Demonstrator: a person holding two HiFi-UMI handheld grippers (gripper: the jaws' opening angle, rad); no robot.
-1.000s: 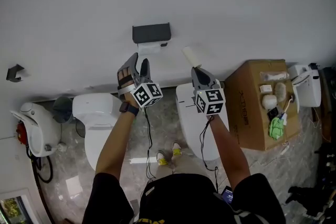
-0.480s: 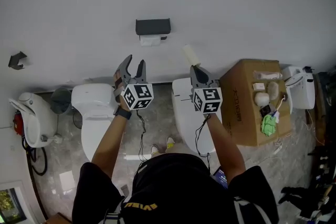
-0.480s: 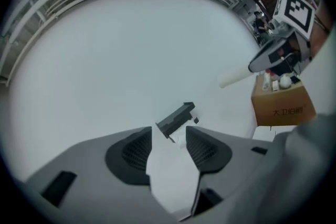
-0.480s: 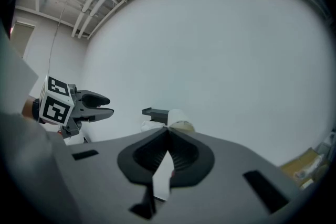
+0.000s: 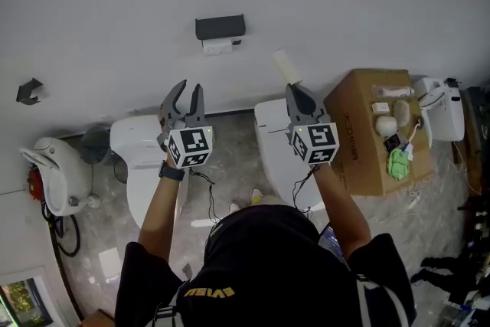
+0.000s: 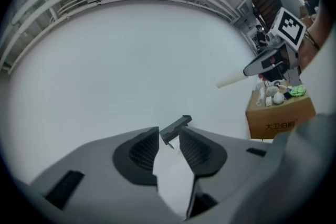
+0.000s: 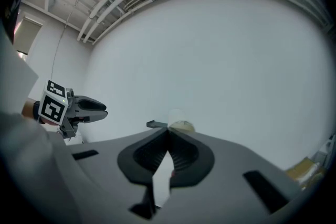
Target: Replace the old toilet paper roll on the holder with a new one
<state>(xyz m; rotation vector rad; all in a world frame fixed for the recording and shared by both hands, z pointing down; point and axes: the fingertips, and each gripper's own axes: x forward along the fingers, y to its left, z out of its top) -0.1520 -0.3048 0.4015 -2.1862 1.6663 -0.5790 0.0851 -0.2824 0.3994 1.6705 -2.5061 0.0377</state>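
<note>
Tube [image 5: 286, 67] sits pinched in right gripper [image 5: 297, 90]; left gripper [image 5: 188, 90] empty, jaws part-open, just been closing; holder [image 5: 220, 27] on wall ahead.

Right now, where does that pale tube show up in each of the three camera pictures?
Head view: the pale tube is right of centre, sticking out of the right gripper toward the white wall.
Left gripper view: upper right, the tube juts leftward from that gripper.
Right gripper view: centre, the tube sits just past the closed jaw tips.
Shared landmark: the dark wall holder, in all three views.
</note>
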